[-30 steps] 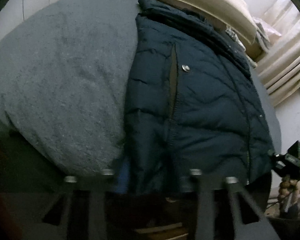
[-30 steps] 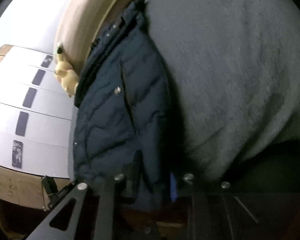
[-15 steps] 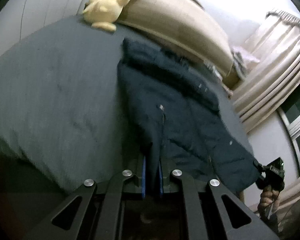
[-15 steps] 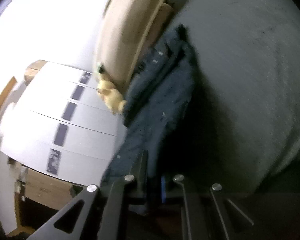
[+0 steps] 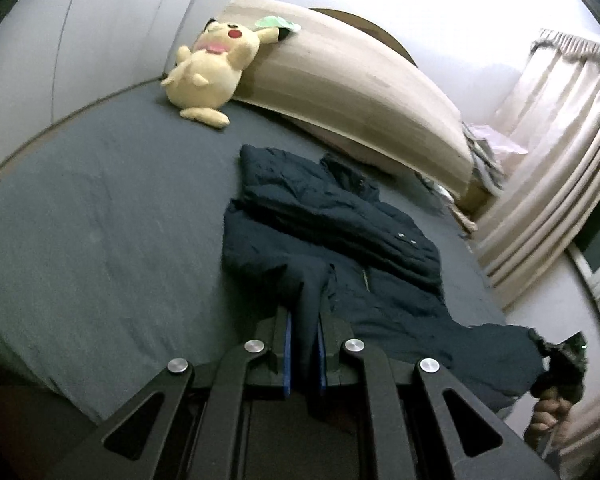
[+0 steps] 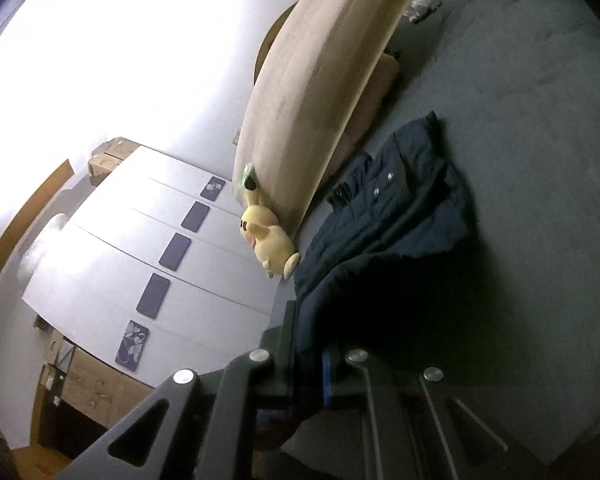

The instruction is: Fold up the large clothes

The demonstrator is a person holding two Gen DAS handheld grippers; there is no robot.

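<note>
A dark navy quilted jacket (image 5: 340, 232) lies on the grey bed (image 5: 100, 220), its collar end toward the headboard. My left gripper (image 5: 303, 344) is shut on the jacket's near hem, with fabric pinched between the blue pads and lifted off the bed. In the left wrist view the right gripper (image 5: 560, 360) shows at the far right, holding the other hem corner, with a hand below it. From the right wrist view, the right gripper (image 6: 308, 364) is shut on a fold of the jacket (image 6: 396, 216), which rises from the bed to the jaws.
A yellow plush toy (image 5: 208, 76) leans against the beige padded headboard (image 5: 340, 88). Beige curtains (image 5: 548, 160) hang beside the bed. White wardrobe doors (image 6: 140, 256) and cardboard boxes (image 6: 88, 392) stand past the bed's side.
Both grippers closed on the jacket's hem and rose, lifting the near edge off the bed. Both views tilted up, bringing the headboard, plush toy and wardrobe into view.
</note>
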